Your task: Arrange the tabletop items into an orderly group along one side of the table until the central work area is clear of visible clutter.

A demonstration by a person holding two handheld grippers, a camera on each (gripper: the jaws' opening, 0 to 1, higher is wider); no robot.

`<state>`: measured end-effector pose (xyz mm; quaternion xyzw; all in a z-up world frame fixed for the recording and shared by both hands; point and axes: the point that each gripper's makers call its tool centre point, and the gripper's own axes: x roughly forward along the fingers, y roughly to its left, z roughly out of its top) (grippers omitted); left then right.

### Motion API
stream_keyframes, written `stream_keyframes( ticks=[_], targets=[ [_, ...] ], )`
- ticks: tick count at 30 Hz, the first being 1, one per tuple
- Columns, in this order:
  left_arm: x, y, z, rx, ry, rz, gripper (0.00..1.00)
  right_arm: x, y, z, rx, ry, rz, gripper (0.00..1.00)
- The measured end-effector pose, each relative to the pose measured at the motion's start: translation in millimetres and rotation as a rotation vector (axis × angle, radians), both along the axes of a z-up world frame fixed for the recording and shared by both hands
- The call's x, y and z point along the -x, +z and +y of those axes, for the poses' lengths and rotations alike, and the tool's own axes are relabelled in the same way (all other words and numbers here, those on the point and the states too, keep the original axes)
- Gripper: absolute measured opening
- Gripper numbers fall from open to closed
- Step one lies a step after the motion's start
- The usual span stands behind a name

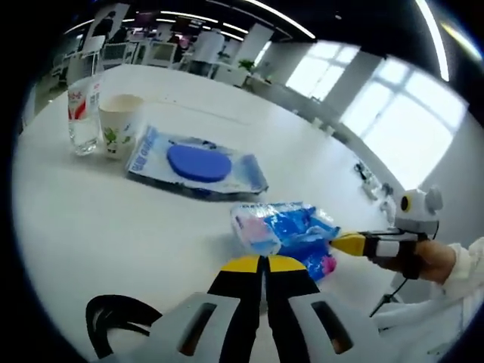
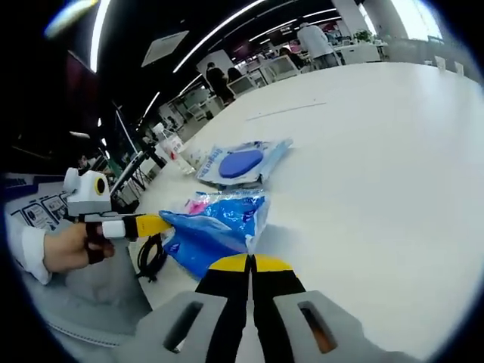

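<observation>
Currently the blue snack bag [image 1: 283,231] lies mid-bench [image 1: 113,227], just ahead of the left hand-held gripper [image 1: 265,265] (jaws together, empty). Right hand-held gripper [image 1: 349,243] is nearer: it touches the bag's right end, grip unclear. Bag's long axis runs left-right.

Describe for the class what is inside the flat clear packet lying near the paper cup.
A round blue disc shows through the clear packet. What the disc is, and anything beneath it, cannot be told.

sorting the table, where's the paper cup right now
In the left gripper view the paper cup stands upright at the upper left of the white table, right beside a clear water bottle and left of the flat packet with the blue disc.
</observation>
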<state>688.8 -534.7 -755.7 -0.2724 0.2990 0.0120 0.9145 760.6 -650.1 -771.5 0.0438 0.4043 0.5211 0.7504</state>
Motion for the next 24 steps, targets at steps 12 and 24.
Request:
stream_keyframes(
  ticks=[12,24],
  targets=[
    [-34.3,39.7,0,-0.156,-0.116,-0.049,0.0,-22,25.4,-2,-0.046,-0.061,-0.035,0.0],
    [-69.0,45.0,-14,-0.095,-0.125,-0.068,0.0,-52,34.0,-21,-0.063,-0.155,-0.047,0.0]
  ],
)
